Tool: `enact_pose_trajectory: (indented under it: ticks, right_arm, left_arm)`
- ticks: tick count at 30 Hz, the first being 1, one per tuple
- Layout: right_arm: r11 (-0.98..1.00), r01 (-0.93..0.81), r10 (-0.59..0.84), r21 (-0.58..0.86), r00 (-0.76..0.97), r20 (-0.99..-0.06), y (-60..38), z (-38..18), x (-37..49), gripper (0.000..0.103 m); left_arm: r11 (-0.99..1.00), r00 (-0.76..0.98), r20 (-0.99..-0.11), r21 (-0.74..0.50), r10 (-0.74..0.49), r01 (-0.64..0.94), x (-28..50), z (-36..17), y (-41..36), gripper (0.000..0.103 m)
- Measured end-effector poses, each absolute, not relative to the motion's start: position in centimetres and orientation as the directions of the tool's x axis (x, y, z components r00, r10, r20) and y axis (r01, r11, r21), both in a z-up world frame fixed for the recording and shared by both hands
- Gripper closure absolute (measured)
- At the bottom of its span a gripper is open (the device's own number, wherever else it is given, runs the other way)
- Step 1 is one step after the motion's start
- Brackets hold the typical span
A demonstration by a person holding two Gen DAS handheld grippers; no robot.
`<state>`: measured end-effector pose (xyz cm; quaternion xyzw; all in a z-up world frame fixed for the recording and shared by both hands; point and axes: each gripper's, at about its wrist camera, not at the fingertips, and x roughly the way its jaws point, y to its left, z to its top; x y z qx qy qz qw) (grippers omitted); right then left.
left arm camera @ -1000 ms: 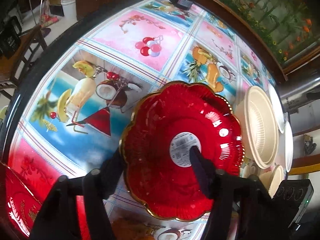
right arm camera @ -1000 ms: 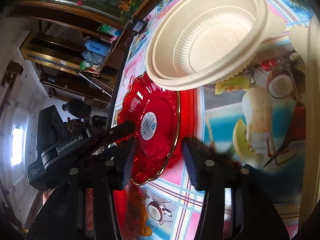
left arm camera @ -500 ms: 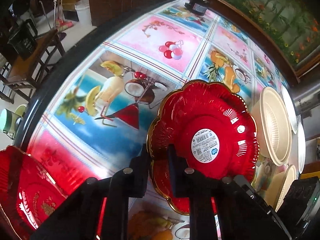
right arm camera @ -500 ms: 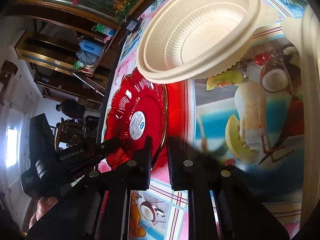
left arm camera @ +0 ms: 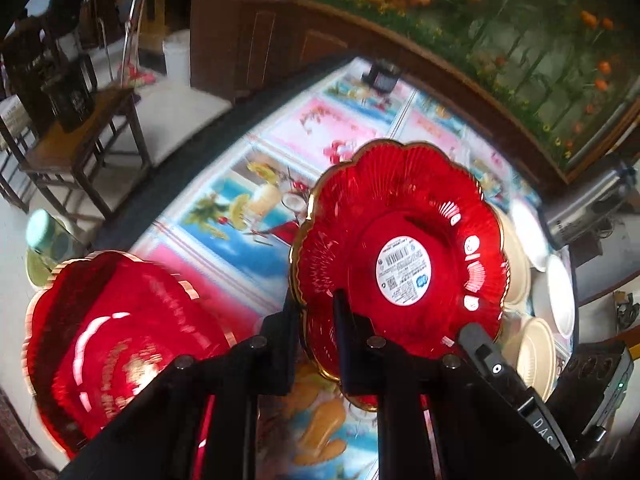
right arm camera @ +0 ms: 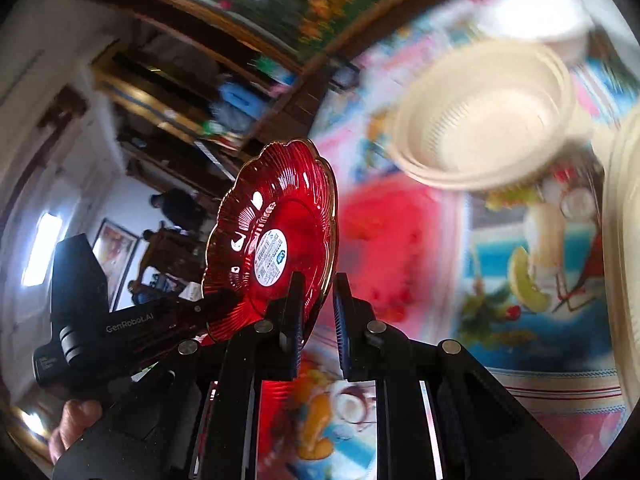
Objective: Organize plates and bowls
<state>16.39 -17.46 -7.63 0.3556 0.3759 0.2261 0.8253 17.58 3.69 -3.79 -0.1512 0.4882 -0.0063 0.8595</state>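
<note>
Since the earlier frame we had raised the red plate clear of the table, both claws, left and right, pinching its rim, with the second red plate low to our left, nearest the left claw.

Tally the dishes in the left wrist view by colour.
Red plates: 2, the held red plate and the second red plate
Cream bowls: 2
White dishes: 2
Total: 6 visible; nested pieces may be hidden.
</note>
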Motion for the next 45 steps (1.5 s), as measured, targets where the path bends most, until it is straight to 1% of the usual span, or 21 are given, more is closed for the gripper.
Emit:
enact_pose_trajectory:
  ticks: [5,9,13,16,21,33,37,45]
  right_arm:
    - [0.629,-0.265,0.681,0.731,0.641,-0.353,-15.8,-5.4,12.9,0.089]
    - [0.632,-0.327,0.693,0.703,0.644,-0.323,-13.8,-4.2,9.6,0.089]
    - [0.608,-0.358,0.726,0.708,0.613,-0.313,-12.3,-4.6,6.5,0.088]
    - [0.606,-0.379,0.743,0.699,0.583,-0.328,-10.4,-4.5,5.2,0.087]
    - [0.609,-0.409,0.761,0.68,0.542,-0.356,-7.3,-4.3,3.9,0.087]
    - [0.655,-0.402,0.747,0.639,0.473,-0.468,-1.7,-4.4,3.6,0.087]
    - [0.675,-0.386,0.733,0.629,0.454,-0.508,-0.2,-4.9,4.1,0.087]
    - [0.719,-0.341,0.691,0.605,0.44,-0.574,0.6,-6.7,5.3,0.087]
  left_arm:
    - [0.961,0.624,-0.769,-0.255,-0.135,-0.107,13.3,-1.2,5.3,0.089]
    - [0.966,0.674,-0.729,-0.24,-0.114,-0.096,9.8,-0.4,6.8,0.088]
    - [0.967,0.702,-0.708,-0.228,-0.082,-0.117,7.5,-0.4,8.5,0.088]
    - [0.967,0.717,-0.695,-0.213,-0.047,-0.143,5.6,-0.5,10.0,0.088]
    - [0.962,0.72,-0.693,-0.213,-0.026,-0.17,3.9,-0.9,12.2,0.088]
    - [0.973,0.711,-0.703,-0.135,0.037,-0.184,1.8,-1.7,15.7,0.087]
    - [0.979,0.69,-0.721,-0.09,0.064,-0.184,2.3,-2.6,16.2,0.087]
    - [0.983,0.62,-0.783,-0.064,0.058,-0.173,3.9,-5.7,16.5,0.083]
